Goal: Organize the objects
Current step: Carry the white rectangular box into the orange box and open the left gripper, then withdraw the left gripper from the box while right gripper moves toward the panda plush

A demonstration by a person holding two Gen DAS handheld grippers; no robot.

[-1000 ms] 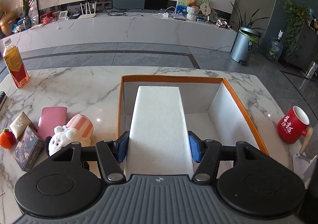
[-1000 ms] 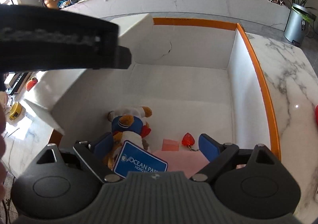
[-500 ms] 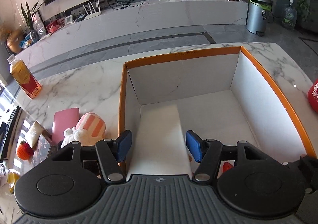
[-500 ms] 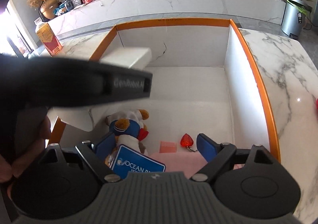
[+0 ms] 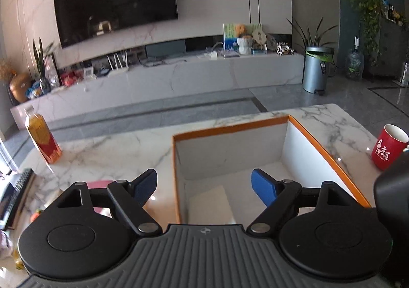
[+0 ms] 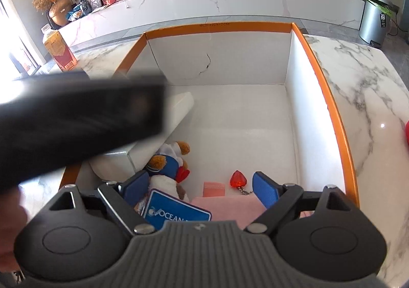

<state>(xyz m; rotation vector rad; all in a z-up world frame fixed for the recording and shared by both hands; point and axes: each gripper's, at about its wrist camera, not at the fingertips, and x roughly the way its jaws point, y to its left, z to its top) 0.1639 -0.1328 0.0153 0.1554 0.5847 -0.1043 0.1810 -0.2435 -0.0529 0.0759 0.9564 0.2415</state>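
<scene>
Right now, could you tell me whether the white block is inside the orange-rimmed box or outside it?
Inside. The white block lies on the box floor, and the left gripper is open above it.

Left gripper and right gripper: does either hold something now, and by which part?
Nothing is held. The left gripper is open above the orange-rimmed box, where the white box lies. The right gripper is open too.

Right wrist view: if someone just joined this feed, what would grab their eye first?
The orange-rimmed box fills the view, holding a white block along its left wall, a plush toy with a blue Ocean Park tag, and a red heart charm beside a pink pad. A blurred black shape, apparently the left hand-held gripper, crosses the left side. The right hand-held gripper hangs open over the toy.
</scene>
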